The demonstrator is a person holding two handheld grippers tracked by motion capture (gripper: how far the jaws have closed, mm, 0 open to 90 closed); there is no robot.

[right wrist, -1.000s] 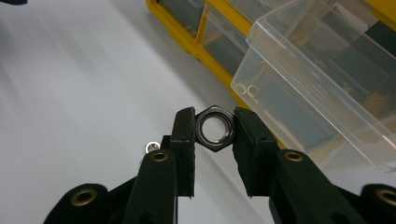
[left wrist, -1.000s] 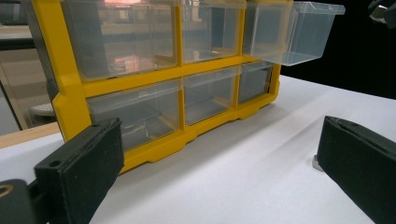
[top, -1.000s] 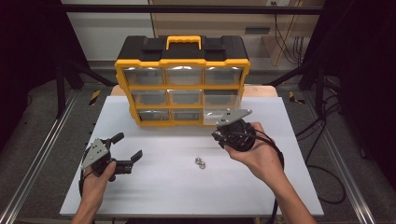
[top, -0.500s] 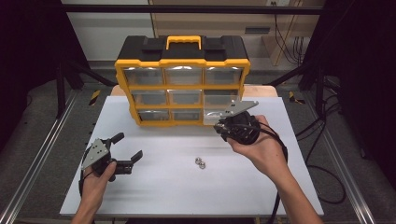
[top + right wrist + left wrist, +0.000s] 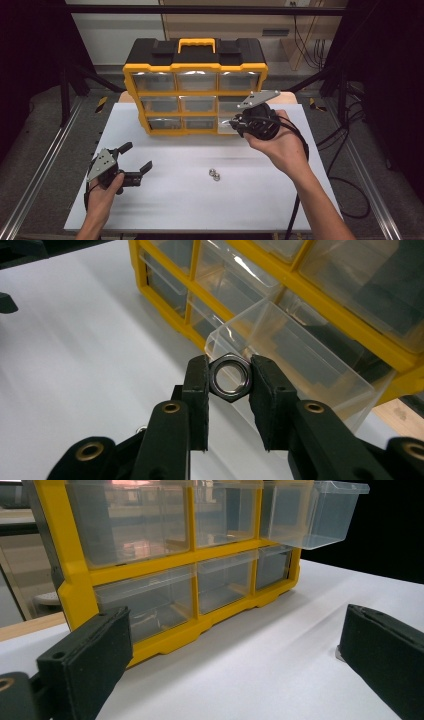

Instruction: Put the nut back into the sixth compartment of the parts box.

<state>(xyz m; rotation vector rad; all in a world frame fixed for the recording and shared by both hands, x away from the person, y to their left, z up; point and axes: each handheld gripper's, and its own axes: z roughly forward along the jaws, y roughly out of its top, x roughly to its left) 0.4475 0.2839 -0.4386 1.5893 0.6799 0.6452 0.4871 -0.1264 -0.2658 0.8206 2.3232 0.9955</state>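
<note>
Pinching a shiny steel hex nut (image 5: 229,377) between its pads, the right gripper (image 5: 229,382) is hovering just before the pulled-out clear plastic drawer (image 5: 295,355), while the left gripper (image 5: 131,162) is resting wide open.

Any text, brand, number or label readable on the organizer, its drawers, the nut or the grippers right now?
None can be read.
Yellow organizer: no legible brand or label on frame or black top.
Clear drawers: no labels.
Nut held in the right gripper: no marking visible.
Left gripper: no print.
Loose nuts on the table: too small to tell.
</note>
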